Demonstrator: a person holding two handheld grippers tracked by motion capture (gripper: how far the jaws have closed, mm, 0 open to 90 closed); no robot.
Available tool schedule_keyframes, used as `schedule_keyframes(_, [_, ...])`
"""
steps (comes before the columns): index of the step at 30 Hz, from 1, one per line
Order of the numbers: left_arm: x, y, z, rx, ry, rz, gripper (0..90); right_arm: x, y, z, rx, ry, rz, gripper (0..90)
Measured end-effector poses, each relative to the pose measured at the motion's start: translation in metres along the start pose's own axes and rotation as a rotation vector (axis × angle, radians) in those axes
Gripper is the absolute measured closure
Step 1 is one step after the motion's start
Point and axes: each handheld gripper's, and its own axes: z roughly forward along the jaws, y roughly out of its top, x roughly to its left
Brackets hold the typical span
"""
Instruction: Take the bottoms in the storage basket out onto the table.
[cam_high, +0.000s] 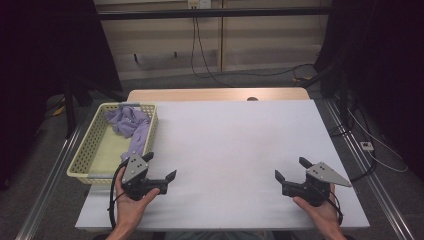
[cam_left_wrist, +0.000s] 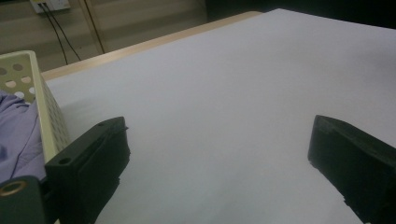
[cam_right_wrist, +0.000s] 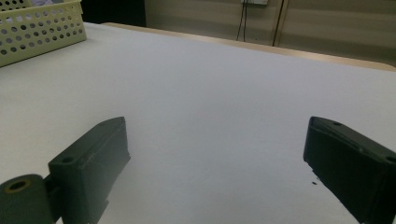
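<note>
A pale yellow perforated basket (cam_high: 86, 150) sits at the table's left edge with a crumpled lilac cloth (cam_high: 131, 125) inside it. The cloth (cam_left_wrist: 18, 135) and the basket wall (cam_left_wrist: 46, 112) lie just left of the left gripper's jaws. My left gripper (cam_high: 161, 165) rests in a hand near the basket's front right corner, open, nothing between its jaws. My right gripper (cam_high: 291, 168) is held at the front right of the white table top (cam_high: 235, 150), open and empty too. In the right gripper view the basket (cam_right_wrist: 39, 28) stands far off at the upper left.
The white sheet covers most of a wooden table, whose bare far edge (cam_high: 215, 94) shows beyond it. Cables (cam_high: 200, 55) trail over the floor behind the table and at the right side. Dark curtains flank both sides.
</note>
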Motion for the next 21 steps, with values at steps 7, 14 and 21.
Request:
schedule_keyframes(7, [0.0011, 0.0013, 0.0004, 0.004, 0.007, -0.004, 5.6, -0.0005, -0.0010, 0.0001, 0.006, 0.009, 0.004, 6.8])
schedule_keyframes(14, [0.0004, 0.0039, 0.0021, 0.023, -0.004, -0.004, 5.6, -0.0014, -0.0019, 0.0014, 0.017, 0.026, 0.008, 6.7])
schedule_keyframes(21, [0.0014, 0.0093, 0.0036, 0.056, -0.055, -0.012, 4.3, -0.0006, -0.0021, 0.0017, 0.026, 0.035, 0.009, 6.6])
